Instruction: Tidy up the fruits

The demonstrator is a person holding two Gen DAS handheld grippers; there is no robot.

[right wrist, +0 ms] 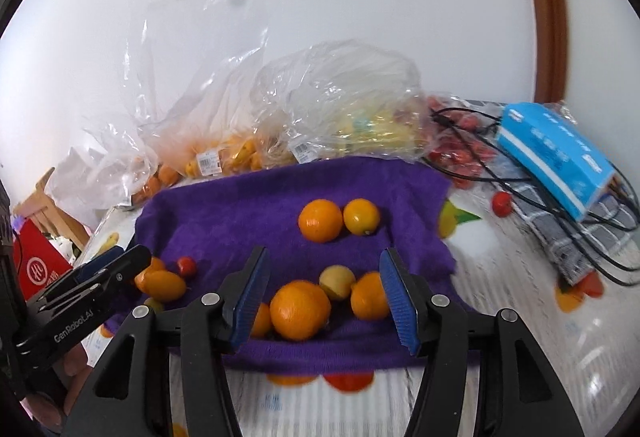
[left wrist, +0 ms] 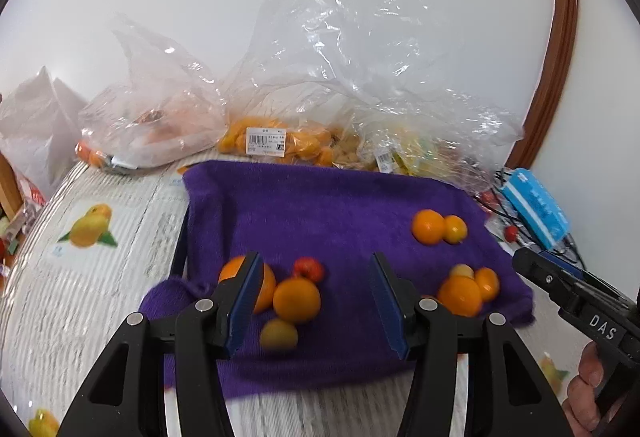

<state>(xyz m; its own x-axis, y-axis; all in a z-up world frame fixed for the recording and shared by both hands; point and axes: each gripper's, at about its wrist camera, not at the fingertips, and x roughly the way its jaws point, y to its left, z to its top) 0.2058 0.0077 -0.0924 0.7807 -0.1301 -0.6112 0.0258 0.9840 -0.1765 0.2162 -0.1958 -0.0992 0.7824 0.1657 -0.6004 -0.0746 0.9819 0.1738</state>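
A purple cloth point(left wrist: 320, 205) lies on the table with fruit in three clusters. My left gripper point(left wrist: 314, 297) hovers open over the near-left cluster: two oranges point(left wrist: 297, 299), a small red tomato point(left wrist: 308, 269) and a yellowish fruit point(left wrist: 279, 334). Its pads touch nothing. My right gripper point(right wrist: 324, 293) is open above the near-right cluster: a big orange point(right wrist: 300, 310), a yellow fruit point(right wrist: 337, 282) and smaller oranges point(right wrist: 369, 301). At the far right of the cloth sits a pair of oranges point(right wrist: 321, 220). Each gripper shows at the edge of the other's view.
Clear plastic bags point(left wrist: 344, 49) of packed fruit line the wall behind the cloth. A blue box point(right wrist: 556, 153) on a checked cloth with black cables lies to the right, beside a loose tomato point(right wrist: 502, 203). A red box point(right wrist: 40, 269) stands at the left edge.
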